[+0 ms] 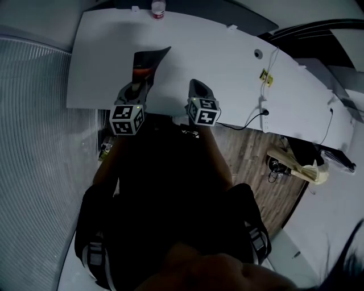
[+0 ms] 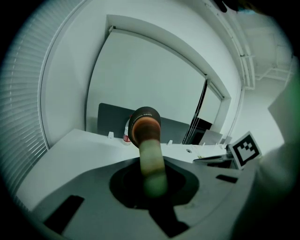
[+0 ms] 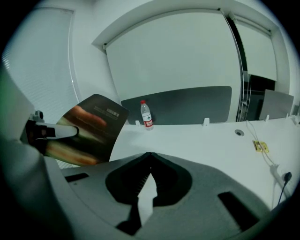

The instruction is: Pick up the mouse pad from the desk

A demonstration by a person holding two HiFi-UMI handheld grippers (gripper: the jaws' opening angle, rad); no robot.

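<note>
Here, the left tongs (image 1: 136,86) clamp the dark mouse pad (image 1: 149,62) above the desk (image 1: 227,74), its long axis pointing toward the bottle (image 1: 158,9); its pale print is unreadable. The right tongs (image 1: 197,88) are closed, empty.

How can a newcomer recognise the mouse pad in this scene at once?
Start at the long white desk. Above its near left part, the left gripper holds up a thin dark mouse pad with an orange-red picture. Unlike the small water bottle standing at the far edge, it is flat and off the surface.
</note>
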